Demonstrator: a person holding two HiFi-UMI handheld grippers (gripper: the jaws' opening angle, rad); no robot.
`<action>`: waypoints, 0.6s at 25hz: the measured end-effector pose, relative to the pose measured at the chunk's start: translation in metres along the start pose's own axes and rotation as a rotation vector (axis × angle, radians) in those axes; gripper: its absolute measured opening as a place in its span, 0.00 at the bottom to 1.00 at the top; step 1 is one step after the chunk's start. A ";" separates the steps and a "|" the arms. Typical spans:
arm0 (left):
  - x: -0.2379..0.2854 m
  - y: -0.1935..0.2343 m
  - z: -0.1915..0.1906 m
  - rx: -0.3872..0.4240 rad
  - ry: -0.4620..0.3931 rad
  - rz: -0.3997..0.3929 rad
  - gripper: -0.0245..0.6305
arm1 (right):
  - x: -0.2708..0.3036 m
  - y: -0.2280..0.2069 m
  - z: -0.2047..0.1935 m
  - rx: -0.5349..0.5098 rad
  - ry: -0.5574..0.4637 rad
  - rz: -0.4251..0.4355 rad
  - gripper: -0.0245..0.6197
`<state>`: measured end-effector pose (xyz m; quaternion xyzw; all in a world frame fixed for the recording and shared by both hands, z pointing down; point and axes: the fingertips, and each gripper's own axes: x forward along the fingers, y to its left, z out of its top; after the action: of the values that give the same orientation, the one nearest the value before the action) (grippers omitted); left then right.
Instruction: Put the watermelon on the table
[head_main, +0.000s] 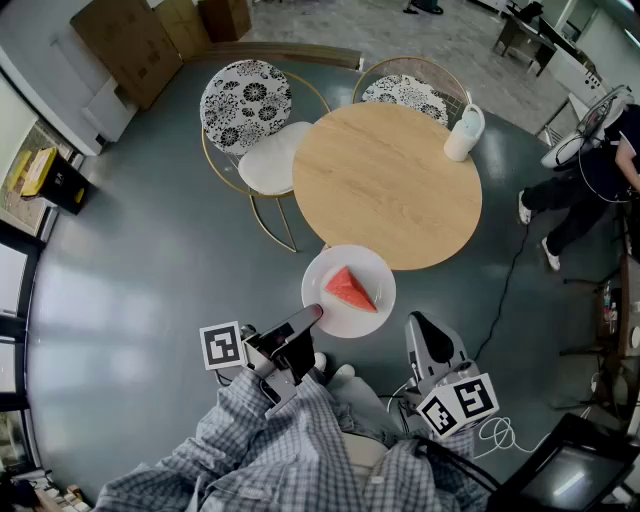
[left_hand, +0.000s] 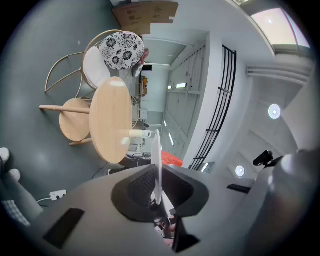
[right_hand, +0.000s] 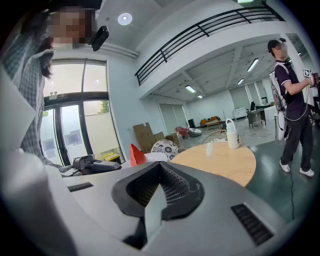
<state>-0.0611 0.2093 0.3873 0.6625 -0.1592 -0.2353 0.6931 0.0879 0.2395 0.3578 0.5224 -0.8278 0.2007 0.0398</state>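
A red watermelon slice (head_main: 350, 289) lies on a white plate (head_main: 345, 262) held in the air just off the near edge of the round wooden table (head_main: 385, 185). My left gripper (head_main: 312, 312) is shut on the plate's near-left rim. In the left gripper view the plate (left_hand: 156, 160) stands edge-on between the jaws, with the watermelon (left_hand: 172, 159) behind it. My right gripper (head_main: 418, 322) hangs to the right of the plate, apart from it, with its jaws shut on nothing. From its view the watermelon (right_hand: 135, 155) shows to the left and the table (right_hand: 220, 157) ahead.
A white jug (head_main: 463, 133) stands at the table's far right edge. Two patterned chairs (head_main: 250, 110) (head_main: 410, 90) sit behind the table. A person (head_main: 590, 170) stands at the right, and a cable (head_main: 505, 290) runs across the floor there.
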 end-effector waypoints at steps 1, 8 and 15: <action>0.001 0.000 0.001 -0.001 0.000 -0.001 0.08 | 0.000 -0.001 0.000 0.002 0.001 -0.001 0.05; 0.003 -0.001 0.003 -0.004 0.000 -0.004 0.08 | 0.002 0.000 0.000 0.009 0.004 -0.003 0.05; 0.005 0.000 0.003 -0.008 0.006 -0.006 0.08 | 0.004 0.000 -0.004 0.028 0.031 -0.008 0.05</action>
<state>-0.0586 0.2041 0.3868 0.6608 -0.1543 -0.2359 0.6957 0.0856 0.2379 0.3620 0.5230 -0.8221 0.2202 0.0461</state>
